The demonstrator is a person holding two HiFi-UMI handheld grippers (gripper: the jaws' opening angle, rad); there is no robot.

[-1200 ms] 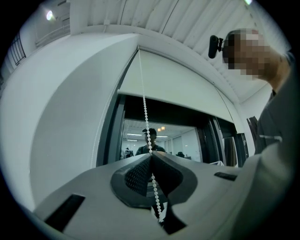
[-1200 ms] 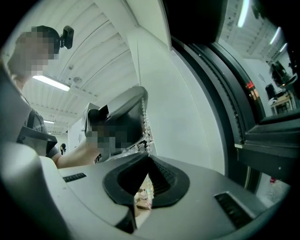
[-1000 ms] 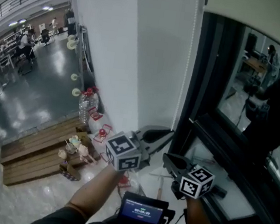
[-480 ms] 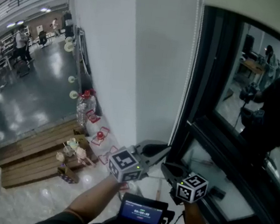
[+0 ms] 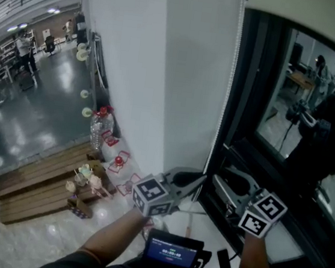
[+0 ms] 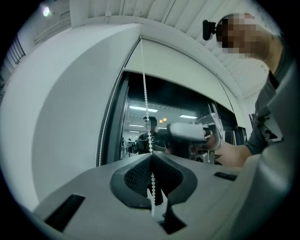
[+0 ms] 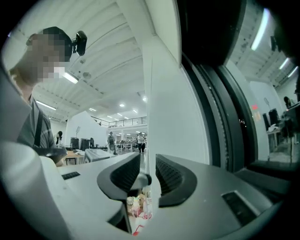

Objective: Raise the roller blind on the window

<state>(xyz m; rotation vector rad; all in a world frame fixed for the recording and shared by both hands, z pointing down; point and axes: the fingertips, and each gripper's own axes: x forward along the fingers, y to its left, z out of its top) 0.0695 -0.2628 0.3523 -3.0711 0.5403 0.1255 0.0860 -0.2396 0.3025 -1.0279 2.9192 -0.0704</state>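
A white bead chain [image 5: 228, 77] hangs down the left edge of the dark window [image 5: 315, 118]. The blind [image 6: 187, 65] covers only the top of the window. My left gripper [image 5: 197, 179] points at the chain low down and is shut on it; in the left gripper view the beads [image 6: 146, 103] run straight down into the closed jaws [image 6: 151, 157]. My right gripper [image 5: 230, 179] sits just right of it, slightly higher. Its jaws [image 7: 149, 171] have just been opening and stand apart. I see no chain pressed between them.
A white pillar [image 5: 181, 71] stands left of the window. Below it are a water bottle [image 5: 99, 129], small toys [image 5: 86, 178] and a wooden platform [image 5: 40, 187]. A screen device [image 5: 171, 252] hangs at the person's chest. A white sill [image 5: 204, 226] runs under the window.
The right gripper has risen and shifted right, and its jaws have gone from shut to open. The left gripper has sunk a little with the chain in its jaws.
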